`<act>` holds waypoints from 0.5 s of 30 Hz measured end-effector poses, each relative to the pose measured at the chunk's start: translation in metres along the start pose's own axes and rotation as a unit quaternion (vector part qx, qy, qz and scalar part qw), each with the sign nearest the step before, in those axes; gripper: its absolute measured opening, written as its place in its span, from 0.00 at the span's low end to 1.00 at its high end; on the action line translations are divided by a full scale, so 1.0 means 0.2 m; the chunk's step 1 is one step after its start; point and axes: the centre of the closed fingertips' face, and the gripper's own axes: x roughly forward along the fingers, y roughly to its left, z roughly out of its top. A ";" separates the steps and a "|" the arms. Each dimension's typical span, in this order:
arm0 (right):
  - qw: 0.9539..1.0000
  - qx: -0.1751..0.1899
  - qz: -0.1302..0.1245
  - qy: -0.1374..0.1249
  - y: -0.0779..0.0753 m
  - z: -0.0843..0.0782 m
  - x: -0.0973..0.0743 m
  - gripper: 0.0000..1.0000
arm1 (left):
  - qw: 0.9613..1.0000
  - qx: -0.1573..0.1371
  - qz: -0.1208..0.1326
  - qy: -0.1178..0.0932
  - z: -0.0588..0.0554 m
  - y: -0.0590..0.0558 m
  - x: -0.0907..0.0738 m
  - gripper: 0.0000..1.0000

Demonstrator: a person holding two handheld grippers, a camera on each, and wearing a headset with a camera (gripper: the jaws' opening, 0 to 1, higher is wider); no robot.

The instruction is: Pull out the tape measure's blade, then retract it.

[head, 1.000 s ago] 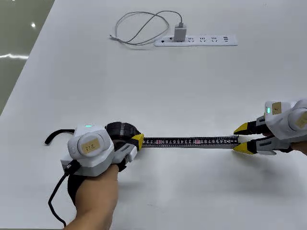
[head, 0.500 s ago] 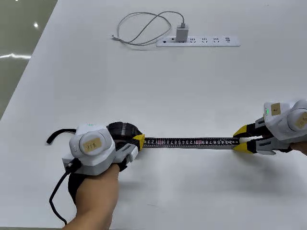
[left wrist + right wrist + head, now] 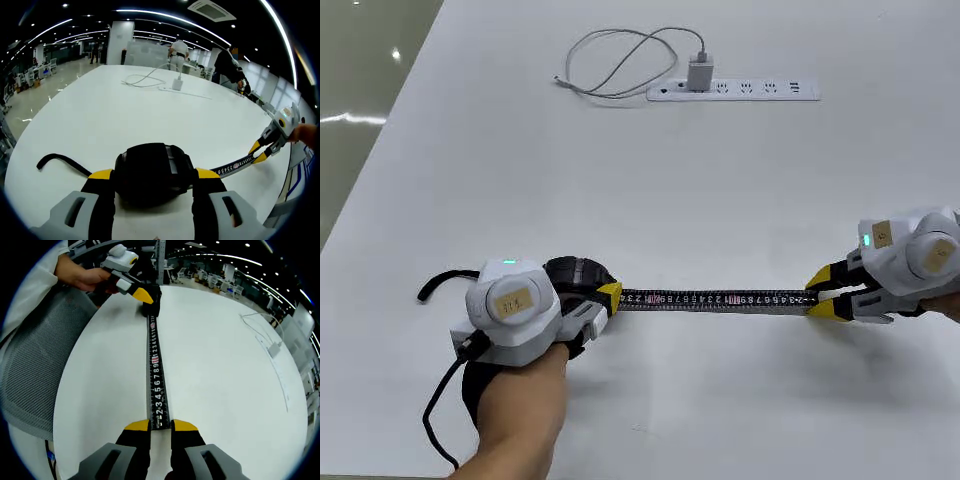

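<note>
Left gripper [image 3: 154, 175] clamps the tape measure [image 3: 575, 272], near left; its blade [image 3: 155, 365] runs out across the table [image 3: 650, 180] (numbers up) to the right gripper [image 3: 160, 426], pinching the tip. Far off lies a power strip [image 3: 735, 89].

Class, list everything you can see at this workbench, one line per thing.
table: one, white, under everything.
tape measure case: one, black, near left.
blade: one, black with white numerals, drawn out rightward.
strap: one, black, left of the case.
power strip: one, white, far side.
charger: one, white, plugged into the strip.
cable: one, pale, looped left of the charger.
left gripper: one, white, yellow-tipped, shut on the case.
right gripper: one, same colours, shut on the blade's end.
forearm: one, behind the left gripper.
</note>
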 end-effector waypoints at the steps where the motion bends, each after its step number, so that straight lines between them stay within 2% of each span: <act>1: 1.000 -0.003 0.002 0.005 0.00 0.00 0.00 0.11 | 1.000 0.000 0.000 0.001 0.00 0.00 0.00 0.58; 4: 1.000 -0.020 0.004 0.020 0.00 0.00 0.00 0.11 | 1.000 0.001 0.000 0.003 0.00 0.00 0.00 0.58; 15: 0.999 -0.018 0.004 0.026 0.00 -0.01 0.00 0.09 | 1.000 0.004 0.001 0.013 -0.01 0.01 0.00 0.57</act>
